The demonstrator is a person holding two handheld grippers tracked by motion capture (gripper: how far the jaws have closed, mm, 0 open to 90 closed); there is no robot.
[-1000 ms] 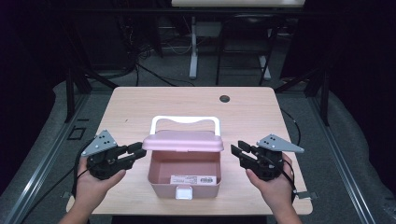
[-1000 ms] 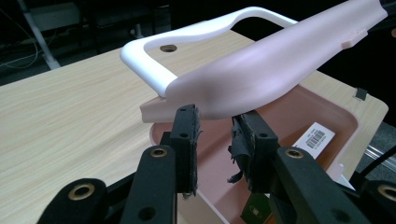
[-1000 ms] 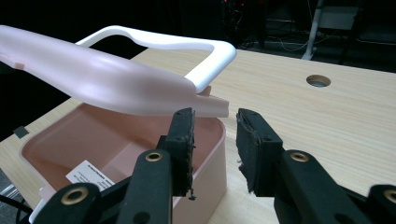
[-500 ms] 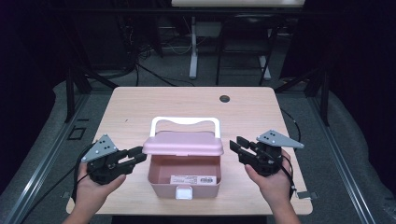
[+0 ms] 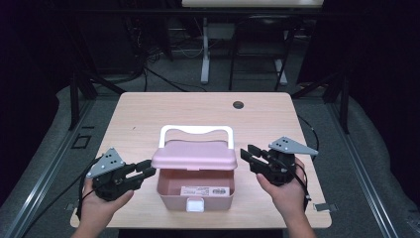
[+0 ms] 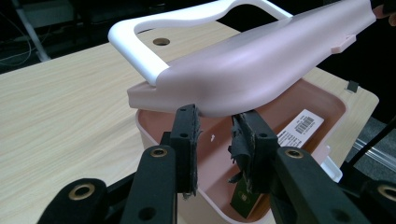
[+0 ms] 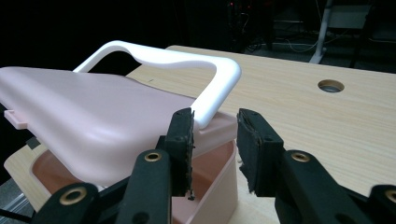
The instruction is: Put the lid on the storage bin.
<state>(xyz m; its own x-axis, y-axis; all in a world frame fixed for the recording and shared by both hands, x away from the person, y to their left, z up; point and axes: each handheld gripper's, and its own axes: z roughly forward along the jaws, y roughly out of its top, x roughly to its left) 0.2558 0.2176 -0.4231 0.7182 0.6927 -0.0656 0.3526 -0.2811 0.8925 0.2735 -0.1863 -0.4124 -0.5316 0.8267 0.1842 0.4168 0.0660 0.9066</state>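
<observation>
A pink box (image 5: 168, 191) stands at the near middle of the table, its pink lid (image 5: 194, 156) propped half up and its white handle (image 5: 195, 130) lying toward the far side. A barcode label (image 5: 205, 190) lies inside. My left gripper (image 5: 146, 171) is at the lid's left corner, jaws open. In the left gripper view that corner of the lid (image 6: 261, 65) sits just past the left gripper (image 6: 217, 128), ungripped. My right gripper (image 5: 249, 157) waits open at the lid's right end. In the right gripper view, the handle (image 7: 210, 88) is just beyond the right gripper (image 7: 215, 128).
The light wooden table (image 5: 148, 114) has a round cable hole (image 5: 238, 105) at the far middle. A white latch (image 5: 194, 204) hangs at the box's front, close to the near edge. Dark floor, cables and stands surround the table.
My left gripper has slid a little toward the near edge, staying at the lid's left corner. The right gripper and the lid look unchanged.
</observation>
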